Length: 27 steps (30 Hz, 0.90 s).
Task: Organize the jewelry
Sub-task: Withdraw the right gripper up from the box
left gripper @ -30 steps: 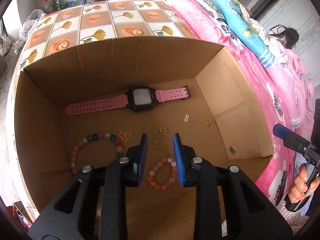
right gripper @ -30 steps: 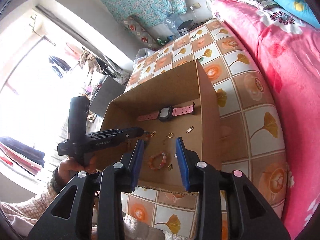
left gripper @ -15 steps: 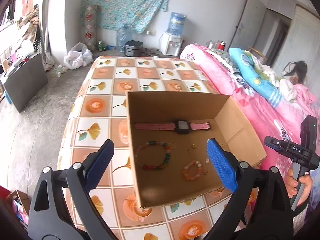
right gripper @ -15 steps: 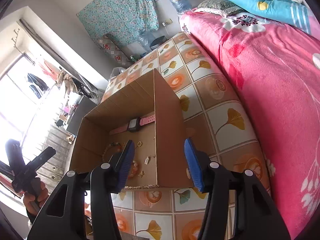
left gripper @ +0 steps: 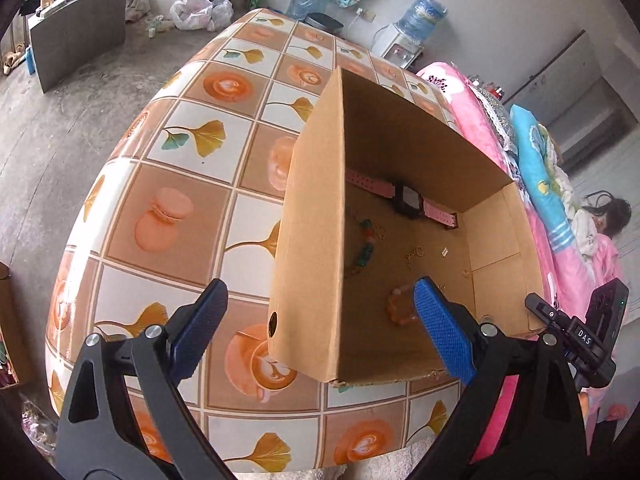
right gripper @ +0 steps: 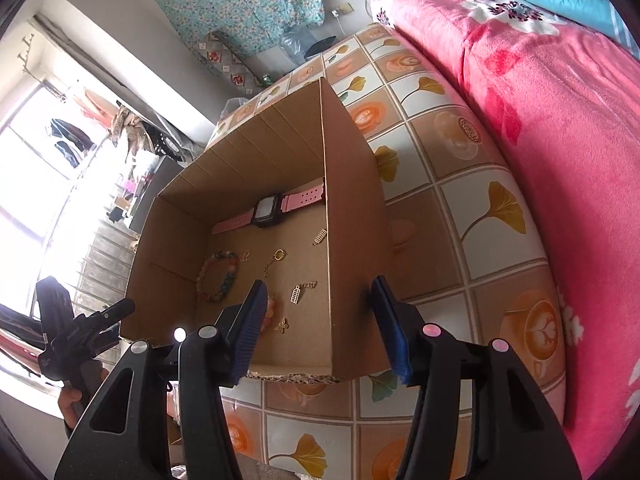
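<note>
An open cardboard box [left gripper: 312,240] [right gripper: 352,248] stands on the patterned table. Inside lie a pink-strapped watch [left gripper: 408,200] [right gripper: 268,210], a multicolour bead bracelet [left gripper: 364,248] [right gripper: 218,276], an orange bead bracelet [left gripper: 400,306], a gold chain [right gripper: 274,260] and several small gold charms [right gripper: 296,294]. My left gripper [left gripper: 320,328] is open and empty, its fingers either side of the box's left wall. My right gripper [right gripper: 324,328] is open and empty, its fingers either side of the box's right wall.
The table [left gripper: 180,184] carries a tiled leaf-and-coffee cloth. A bed with a pink blanket [right gripper: 560,128] runs along the table's right side. The other hand-held gripper shows at each view's edge [left gripper: 576,336] [right gripper: 76,332]. Bare floor [left gripper: 48,120] lies to the left.
Both grippers have pulled up out of the box and opened wide. The left has swung to the box's left wall, the right to its right wall.
</note>
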Motion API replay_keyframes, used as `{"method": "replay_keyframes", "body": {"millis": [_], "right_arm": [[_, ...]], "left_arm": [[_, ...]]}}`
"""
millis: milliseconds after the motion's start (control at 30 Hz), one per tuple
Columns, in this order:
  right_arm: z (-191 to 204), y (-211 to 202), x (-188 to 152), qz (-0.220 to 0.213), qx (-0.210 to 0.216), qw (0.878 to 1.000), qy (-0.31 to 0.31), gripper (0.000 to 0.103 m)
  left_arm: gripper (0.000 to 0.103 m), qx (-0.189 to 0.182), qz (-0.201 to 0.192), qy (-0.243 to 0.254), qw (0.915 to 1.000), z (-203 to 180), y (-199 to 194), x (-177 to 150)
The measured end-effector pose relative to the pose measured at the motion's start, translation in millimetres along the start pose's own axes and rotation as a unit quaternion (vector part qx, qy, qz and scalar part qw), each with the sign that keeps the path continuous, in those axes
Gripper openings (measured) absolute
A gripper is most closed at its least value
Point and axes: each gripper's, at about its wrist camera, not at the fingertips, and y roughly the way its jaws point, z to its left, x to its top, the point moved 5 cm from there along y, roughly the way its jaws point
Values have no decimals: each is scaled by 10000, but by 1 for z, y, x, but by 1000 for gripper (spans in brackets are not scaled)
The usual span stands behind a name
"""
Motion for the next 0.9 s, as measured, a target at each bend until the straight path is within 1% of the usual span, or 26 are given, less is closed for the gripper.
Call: {"method": "replay_keyframes", "body": {"millis": [300,400,567,667,767,900], "right_arm": [[3,0,1,60,19,9999,-88,57],[4,0,-1,123,91,9998,-83,57],[3,-1,-6,199,272,9994,5,57],[4,-2,-10,208,259,9994,-23,57],[4,-3,-12,192,186,9996,-58,57],[1,-6,-14,183,98,9998,-65,57]], "left_arm": [[91,-536,493,-193,9972,-13,26,-15],[91,-363,424,-96,9984,-15,27,-16],[91,-320,353,-155,9987,-11,26,-12],[91,-262,275,-85,9992,-12,23,-14],[91,-335,277,-66,9990,-11,20,-18],[91,-469,305,3,9984,-12,13,-33]]}}
